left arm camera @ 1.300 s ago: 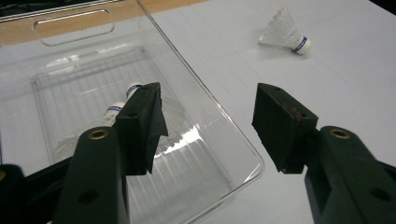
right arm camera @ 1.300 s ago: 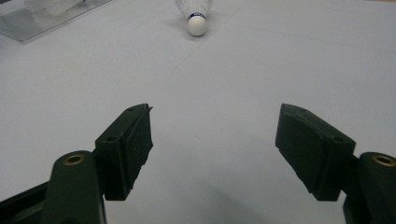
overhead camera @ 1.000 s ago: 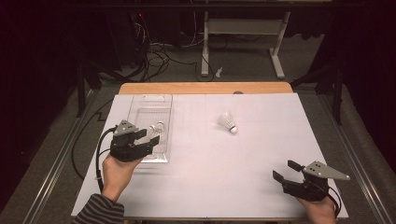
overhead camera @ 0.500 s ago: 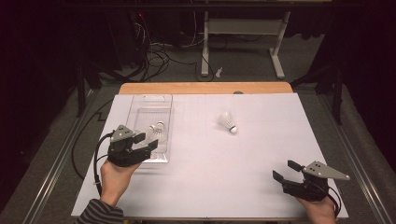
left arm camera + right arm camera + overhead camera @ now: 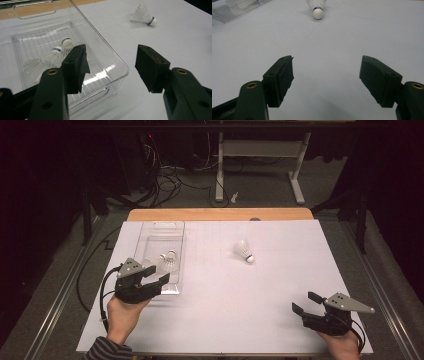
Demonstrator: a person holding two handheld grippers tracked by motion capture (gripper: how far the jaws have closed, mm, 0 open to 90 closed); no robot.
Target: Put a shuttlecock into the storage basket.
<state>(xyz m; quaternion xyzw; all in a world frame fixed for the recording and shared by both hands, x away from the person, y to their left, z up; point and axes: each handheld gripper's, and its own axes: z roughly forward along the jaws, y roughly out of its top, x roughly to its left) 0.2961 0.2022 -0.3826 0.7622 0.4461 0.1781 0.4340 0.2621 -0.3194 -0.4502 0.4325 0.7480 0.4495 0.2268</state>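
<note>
— How far along are you with the shuttlecocks?

— Two shuttlecocks already lie in the clear plastic tray, side by side on its floor. One loose shuttlecock is still out on the white table cover, so I judge the job about two-thirds done.

— What are your tools doing?

— My left gripper hangs at the tray's near corner, jaws wide apart with nothing between them. My right gripper rests well to the right of the tray, near the table's front edge, also spread and empty.

— And the last one?

— It lies on its side to the right of the tray, well apart from it, cork end toward my right gripper and beyond both tools.
</note>
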